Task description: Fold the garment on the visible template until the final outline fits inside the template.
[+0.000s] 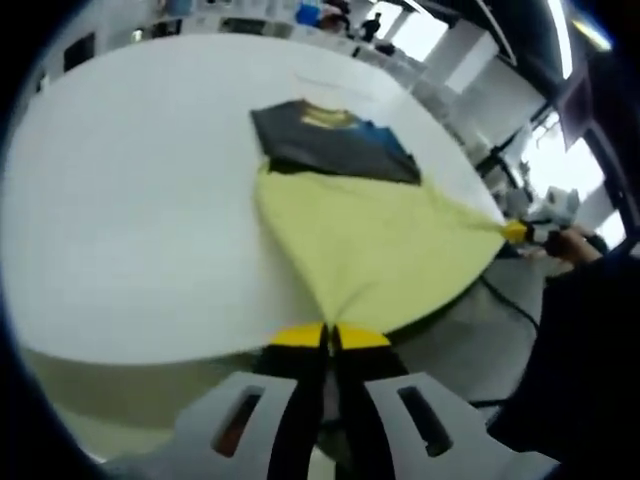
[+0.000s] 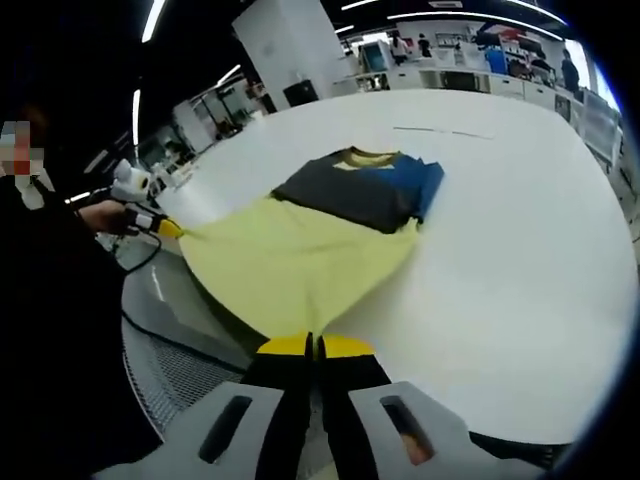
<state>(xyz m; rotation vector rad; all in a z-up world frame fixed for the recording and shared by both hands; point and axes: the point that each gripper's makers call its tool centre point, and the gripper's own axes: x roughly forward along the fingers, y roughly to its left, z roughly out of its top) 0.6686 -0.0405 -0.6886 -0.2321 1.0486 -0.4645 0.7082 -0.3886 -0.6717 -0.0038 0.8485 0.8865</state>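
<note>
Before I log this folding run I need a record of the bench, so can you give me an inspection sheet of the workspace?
Surface: white table, large, rounded edge.
Job's things: garment, yellow lower part with a dark grey and blue upper part, stretched by its hem toward the table edge; a thin line on the table beyond it may be the template, too faint to confirm.
Clutter: nothing seen.
Grippers: left gripper and right gripper each shut on a hem corner.
Cables: black cable hanging past the table edge.
Surroundings: open hall, ceiling strip lights, distant benches.
</note>
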